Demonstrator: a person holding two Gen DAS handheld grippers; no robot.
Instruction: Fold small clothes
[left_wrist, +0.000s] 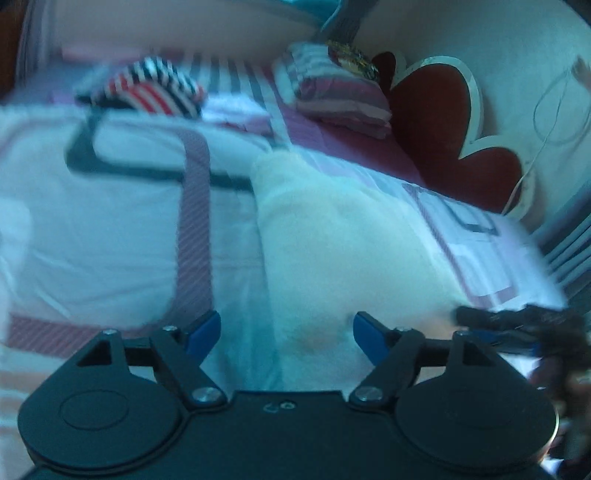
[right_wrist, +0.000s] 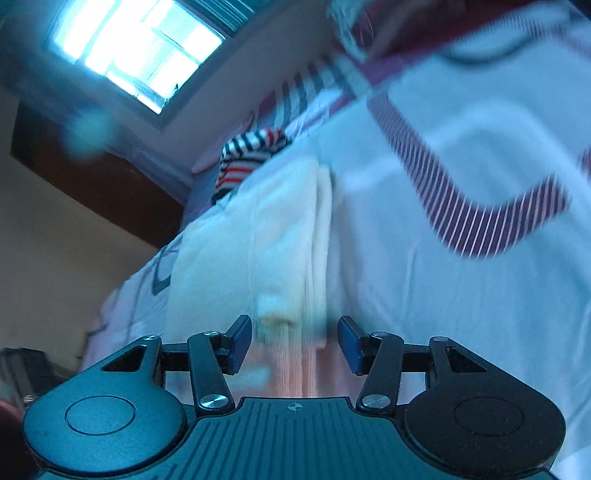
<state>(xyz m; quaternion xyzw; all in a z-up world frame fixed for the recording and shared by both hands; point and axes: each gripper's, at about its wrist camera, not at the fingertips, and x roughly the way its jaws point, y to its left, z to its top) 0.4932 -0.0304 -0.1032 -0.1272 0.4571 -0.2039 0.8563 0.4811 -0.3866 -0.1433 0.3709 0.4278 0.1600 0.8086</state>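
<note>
A cream-white small garment lies lengthwise on the bed cover, and its near end reaches in between my left gripper's blue pads. The pads stand wide apart and do not press on the cloth. In the right wrist view the same garment shows a folded edge along its right side. Its ribbed near end lies between the jaws of my right gripper, which stand apart with gaps on both sides. A dark blurred shape at the right of the left wrist view may be the other gripper.
A folded red, white and navy striped garment lies at the far end of the bed. A folded striped pile and a red flower-shaped cushion lie to the right. A window and a dark wooden board are behind.
</note>
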